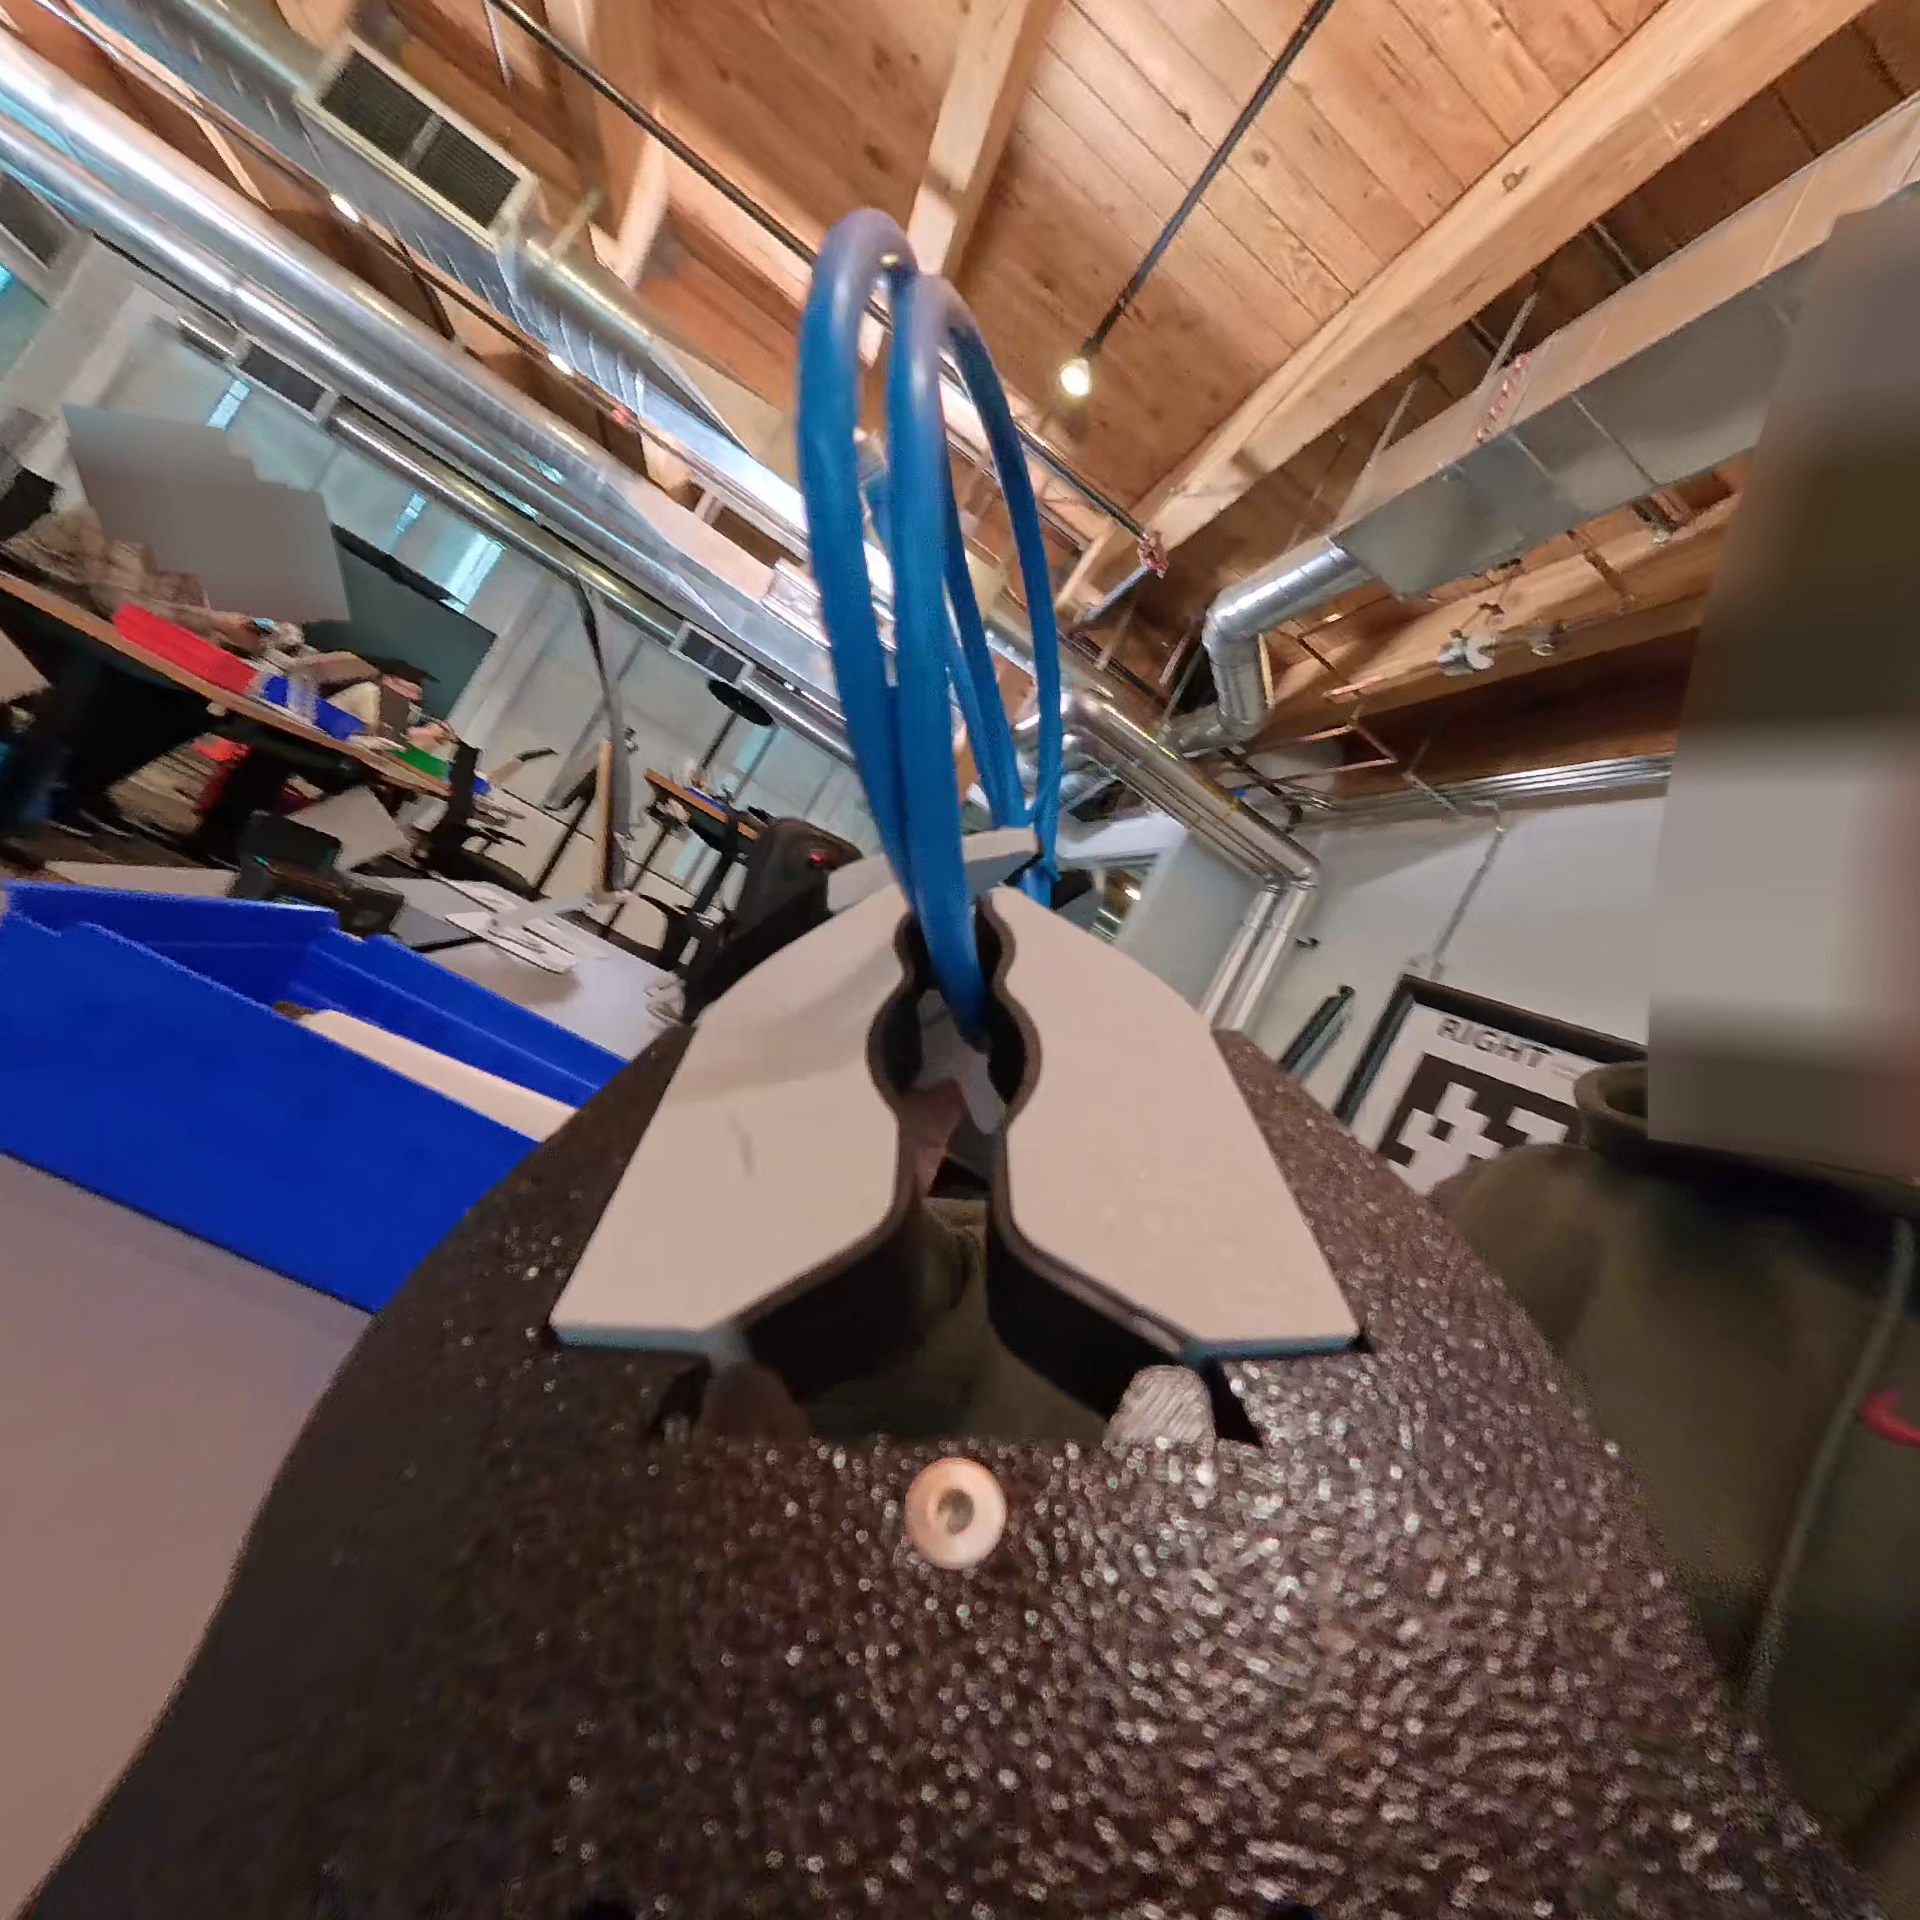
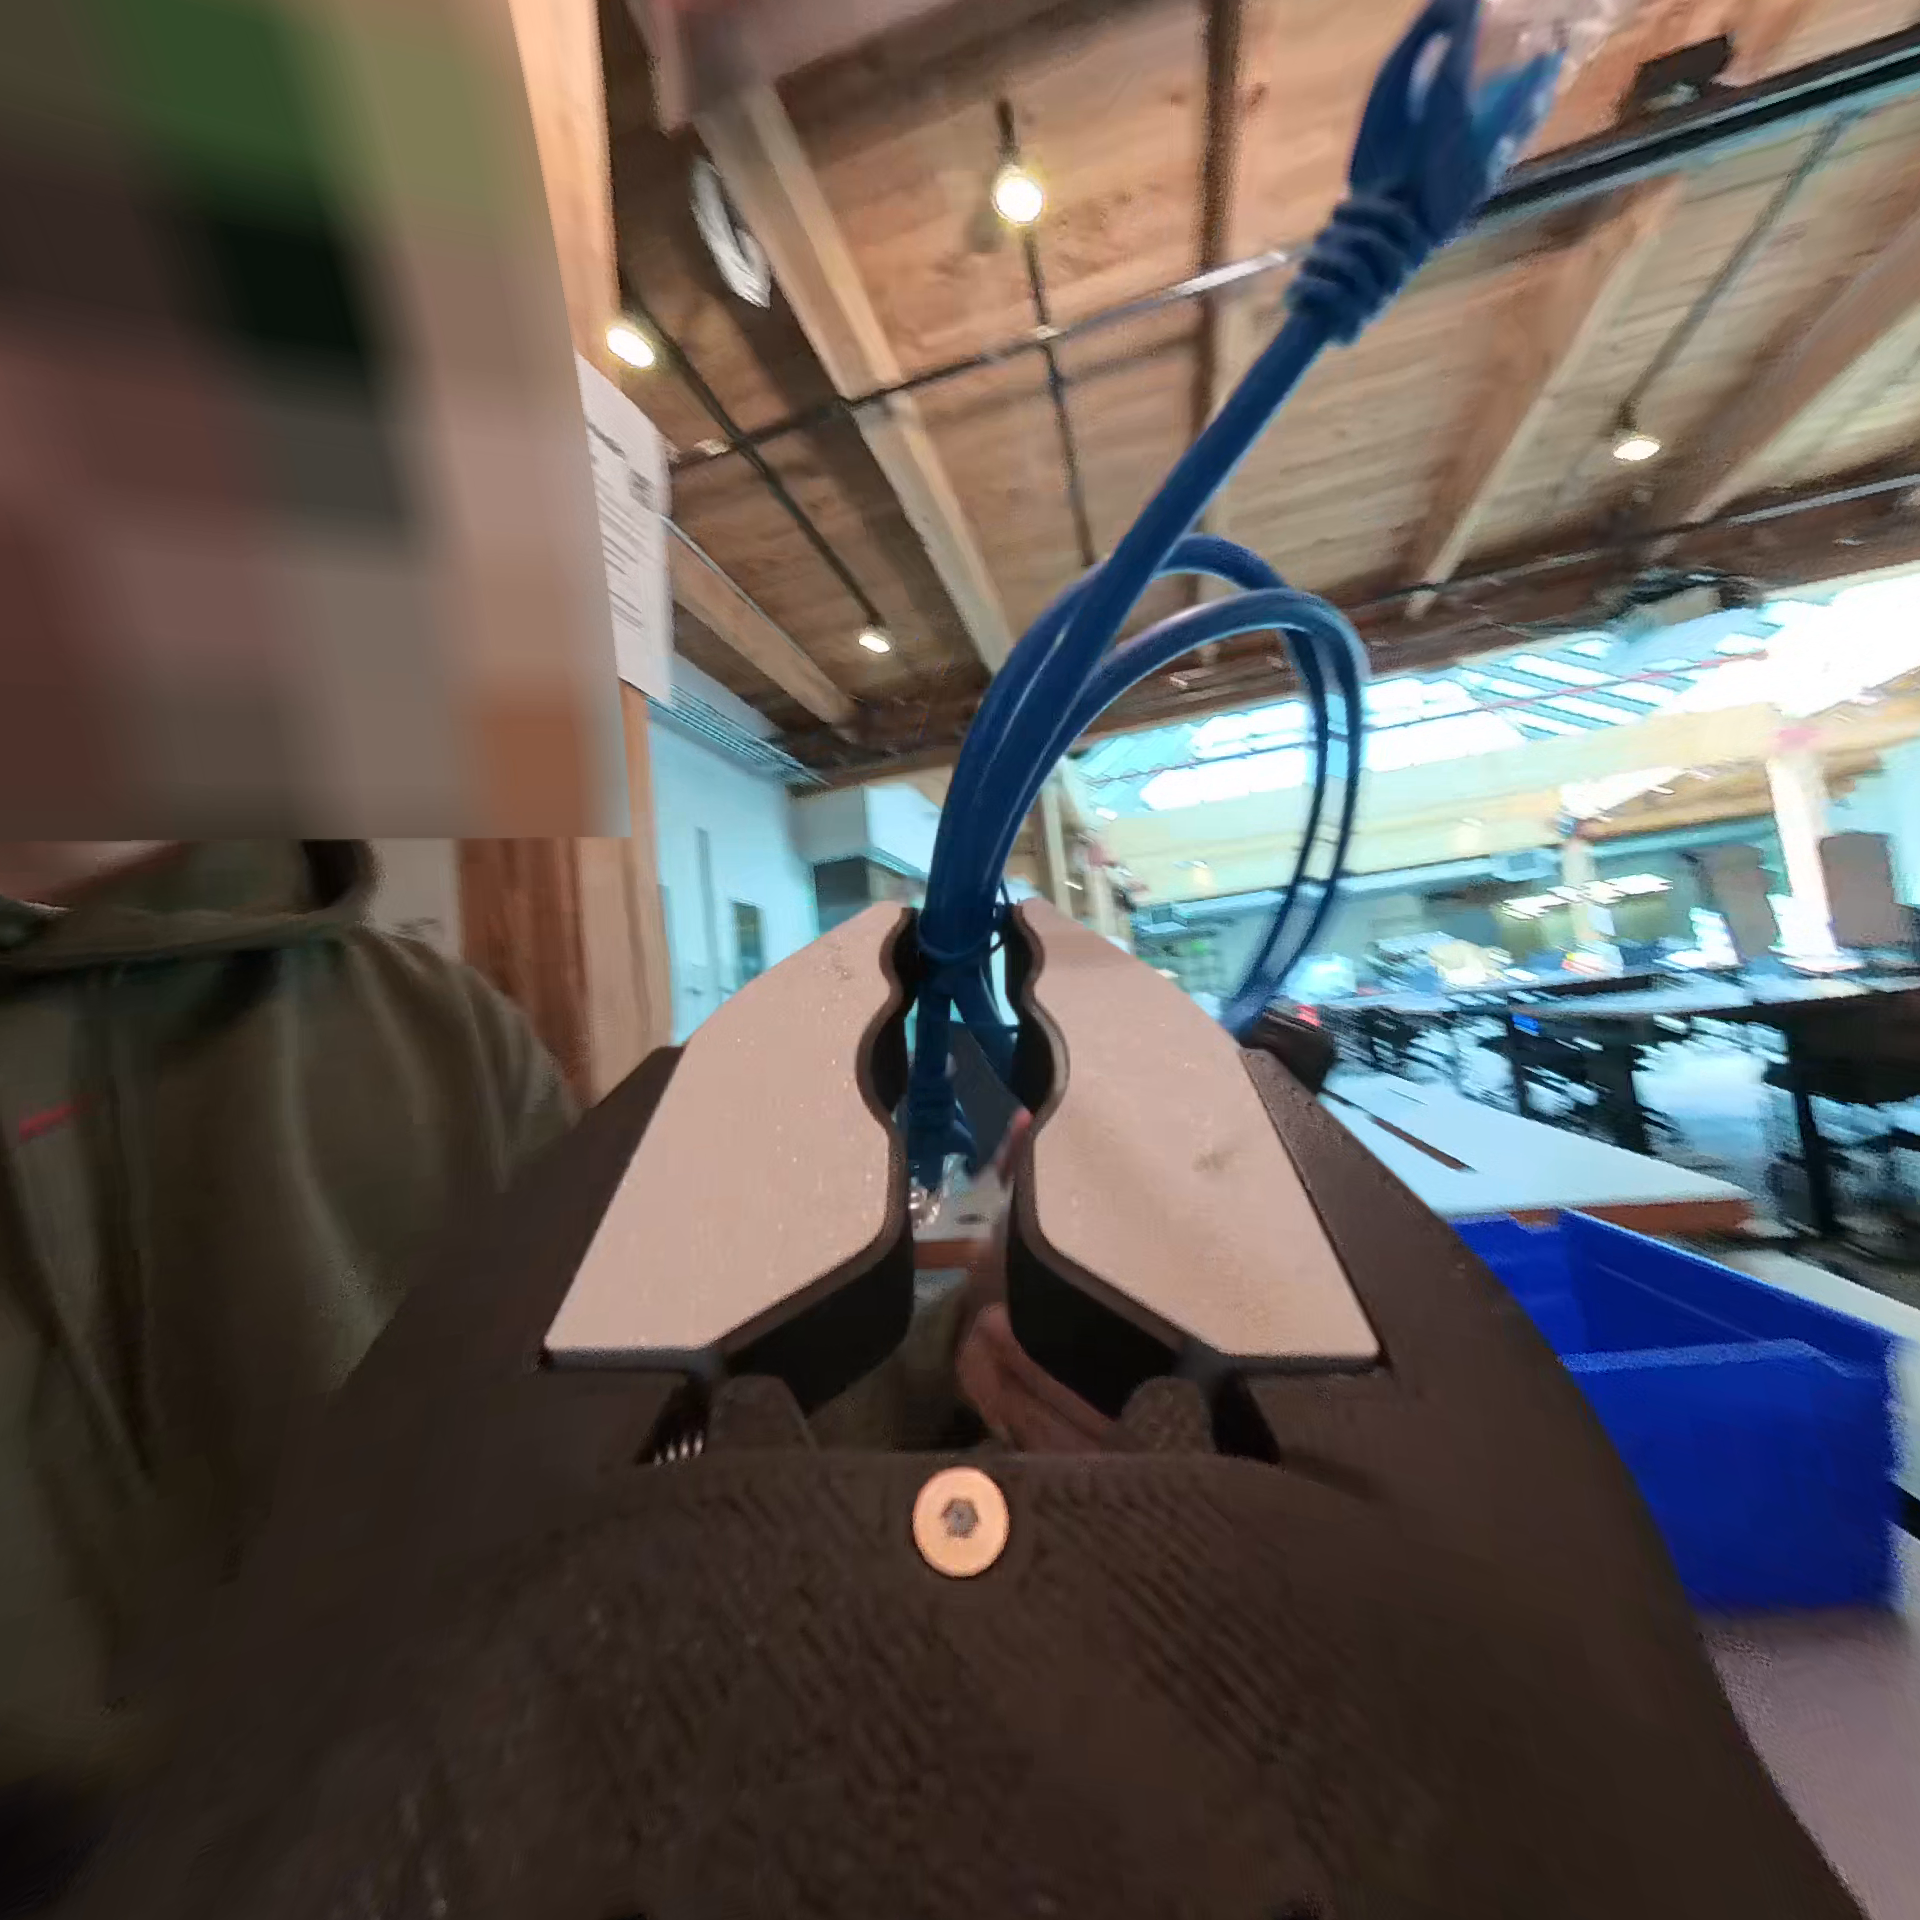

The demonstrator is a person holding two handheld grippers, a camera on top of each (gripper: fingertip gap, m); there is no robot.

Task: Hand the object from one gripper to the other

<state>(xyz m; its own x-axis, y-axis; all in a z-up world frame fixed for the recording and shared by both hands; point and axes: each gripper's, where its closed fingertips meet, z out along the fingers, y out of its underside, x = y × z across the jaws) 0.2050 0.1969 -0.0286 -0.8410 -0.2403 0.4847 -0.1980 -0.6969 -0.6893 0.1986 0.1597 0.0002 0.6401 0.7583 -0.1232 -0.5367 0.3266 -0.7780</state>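
A coiled blue cable [image 1: 831, 540] stands up in loops between the grey fingers of my left gripper [image 1: 951, 904], which is shut on it near the tips. In the right wrist view the same blue cable [image 2: 1153, 530] rises from my right gripper [image 2: 961, 914], which is shut on the bundle, with a plug end [image 2: 935, 1122] hanging down between the fingers. Both grippers point up toward the wooden ceiling. A grey tip [image 1: 987, 847] shows just behind the cable in the left wrist view; I cannot tell what it belongs to.
A blue bin [image 1: 208, 1049] sits on the grey table [image 1: 125, 1455] to the left; it also shows in the right wrist view [image 2: 1714, 1403] at lower right. A person in an olive hoodie [image 1: 1662, 1403] [image 2: 208, 1195] is close behind both grippers. Work tables stand farther off. Left tips to right tips: about 5 centimeters.
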